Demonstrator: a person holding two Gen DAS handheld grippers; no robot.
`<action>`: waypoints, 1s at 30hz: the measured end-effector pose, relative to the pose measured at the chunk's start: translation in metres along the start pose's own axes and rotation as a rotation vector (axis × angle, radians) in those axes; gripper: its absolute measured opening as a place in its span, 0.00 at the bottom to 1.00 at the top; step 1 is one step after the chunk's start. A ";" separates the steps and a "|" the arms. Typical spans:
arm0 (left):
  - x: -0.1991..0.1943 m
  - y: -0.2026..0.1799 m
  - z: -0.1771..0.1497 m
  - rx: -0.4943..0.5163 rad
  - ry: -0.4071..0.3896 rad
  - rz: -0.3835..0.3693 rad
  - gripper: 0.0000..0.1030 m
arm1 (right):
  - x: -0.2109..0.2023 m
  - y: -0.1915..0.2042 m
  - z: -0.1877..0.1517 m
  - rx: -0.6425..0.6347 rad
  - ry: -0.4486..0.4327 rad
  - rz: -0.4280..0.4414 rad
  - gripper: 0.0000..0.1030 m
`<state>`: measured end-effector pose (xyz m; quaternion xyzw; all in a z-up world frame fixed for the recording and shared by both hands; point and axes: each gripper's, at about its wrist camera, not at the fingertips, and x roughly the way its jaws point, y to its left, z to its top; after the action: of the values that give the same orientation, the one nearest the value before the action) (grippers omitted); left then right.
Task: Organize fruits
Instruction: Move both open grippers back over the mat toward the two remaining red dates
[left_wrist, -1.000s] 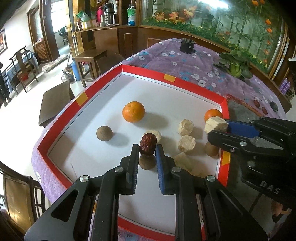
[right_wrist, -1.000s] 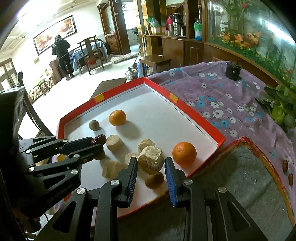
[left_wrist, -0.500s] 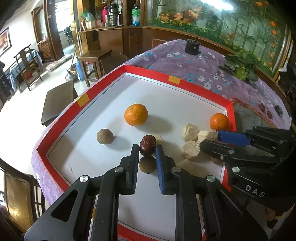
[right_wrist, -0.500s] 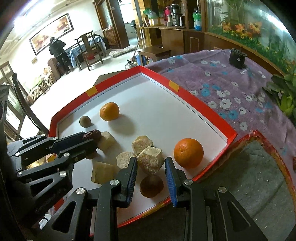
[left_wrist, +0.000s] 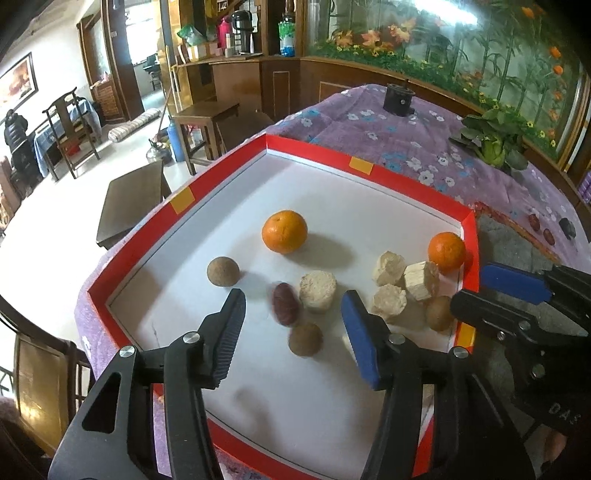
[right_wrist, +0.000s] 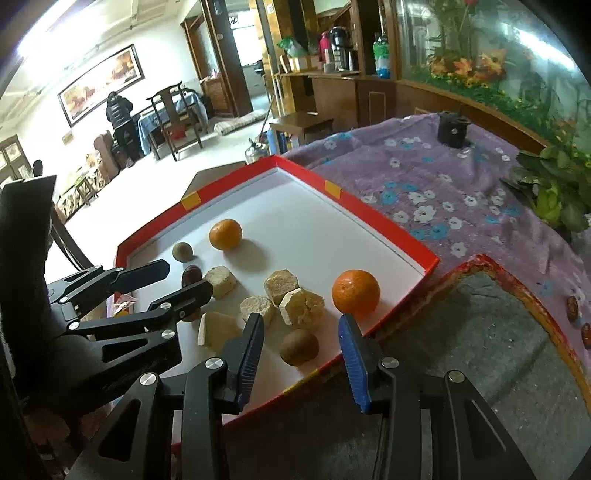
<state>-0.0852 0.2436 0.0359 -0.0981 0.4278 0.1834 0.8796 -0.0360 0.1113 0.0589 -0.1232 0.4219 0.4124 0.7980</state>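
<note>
Fruits sit loose in red-rimmed tray (left_wrist: 177, 201), red date (left_wrist: 284, 303) blurred between wide-open left gripper (left_wrist: 291, 312) jaws, right gripper (right_wrist: 301, 341) open and empty too; retreat straight up, avoid nudging neighbours.

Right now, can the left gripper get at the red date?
Probably yes. The left gripper is open, and the date lies on the tray between its fingers, nothing covering it; a pale chunk crowds one side.
</note>
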 end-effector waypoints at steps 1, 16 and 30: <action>-0.002 -0.002 0.001 0.000 -0.004 -0.003 0.53 | -0.003 0.000 -0.001 0.001 -0.005 -0.005 0.41; -0.021 -0.061 0.009 0.062 -0.039 -0.079 0.53 | -0.042 -0.048 -0.025 0.114 -0.064 -0.069 0.43; -0.022 -0.150 0.016 0.175 -0.041 -0.166 0.53 | -0.079 -0.115 -0.062 0.245 -0.095 -0.166 0.45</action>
<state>-0.0251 0.1063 0.0660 -0.0526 0.4145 0.0737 0.9055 -0.0084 -0.0386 0.0647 -0.0397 0.4193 0.2960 0.8574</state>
